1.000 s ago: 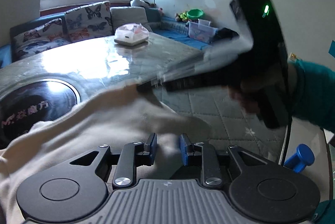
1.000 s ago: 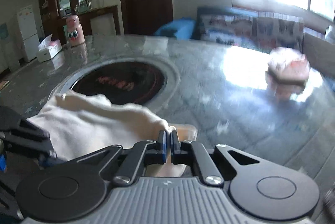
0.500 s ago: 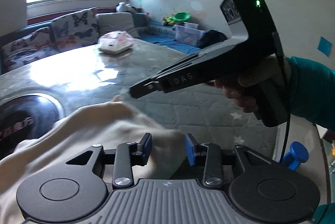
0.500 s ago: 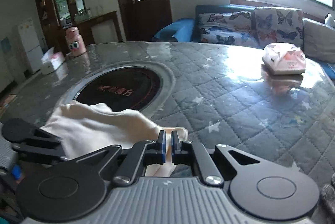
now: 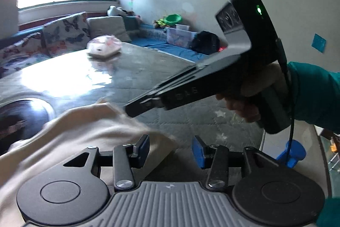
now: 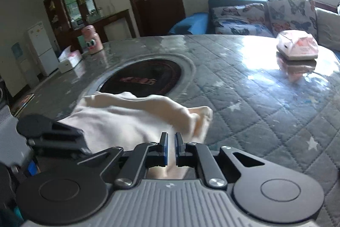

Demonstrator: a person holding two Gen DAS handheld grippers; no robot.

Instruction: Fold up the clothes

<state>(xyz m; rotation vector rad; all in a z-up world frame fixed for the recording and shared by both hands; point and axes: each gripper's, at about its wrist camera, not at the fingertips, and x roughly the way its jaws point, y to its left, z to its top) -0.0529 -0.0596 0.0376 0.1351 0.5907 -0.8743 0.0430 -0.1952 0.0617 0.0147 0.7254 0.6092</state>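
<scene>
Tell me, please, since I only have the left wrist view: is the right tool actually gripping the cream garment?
Observer: Yes. In the right wrist view the right tool has its pads almost together on a fold of the cream garment.
Operator: Thank you. How far does the garment reach?
Observer: Its far edge appears to cover the near rim of the black round inset.
Operator: Is there anything beyond that which I cannot see?
Observer: A pink figure and a white box stand near the far edge of the table.
</scene>
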